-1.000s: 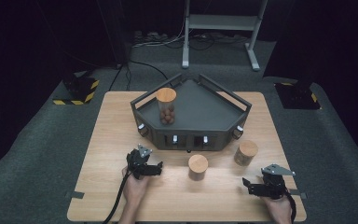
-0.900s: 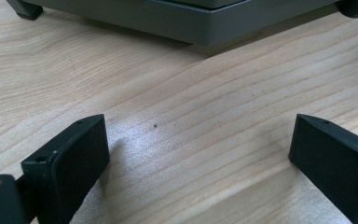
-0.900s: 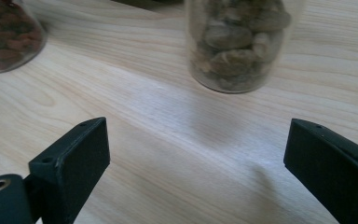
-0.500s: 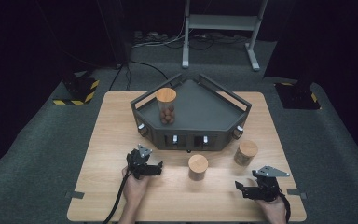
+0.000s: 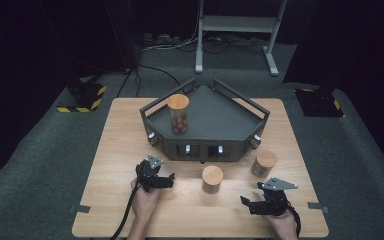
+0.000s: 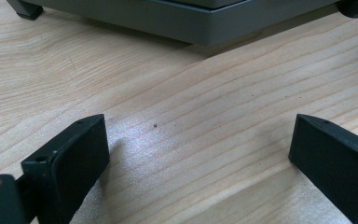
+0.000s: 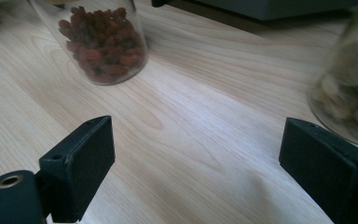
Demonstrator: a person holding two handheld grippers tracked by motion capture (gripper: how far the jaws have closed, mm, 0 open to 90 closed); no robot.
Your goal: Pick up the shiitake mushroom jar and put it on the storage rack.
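The jar of red berries (image 5: pixel 212 178) stands on our wooden table (image 5: pixel 120 145) just in front of the grey tray (image 5: pixel 215 120), between our two grippers. Our right gripper (image 5: pixel 247 205), its jaws apart though just closing a little, faces it with nothing between them. Our left gripper (image 5: pixel 167 181) rests gaping over bare wood.

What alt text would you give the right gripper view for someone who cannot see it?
An open hand-held gripper hangs over a wooden table, nothing between its black jaws. Ahead stands a jar of dark red dried fruit; a blurred jar of pale pieces sits at the right edge.
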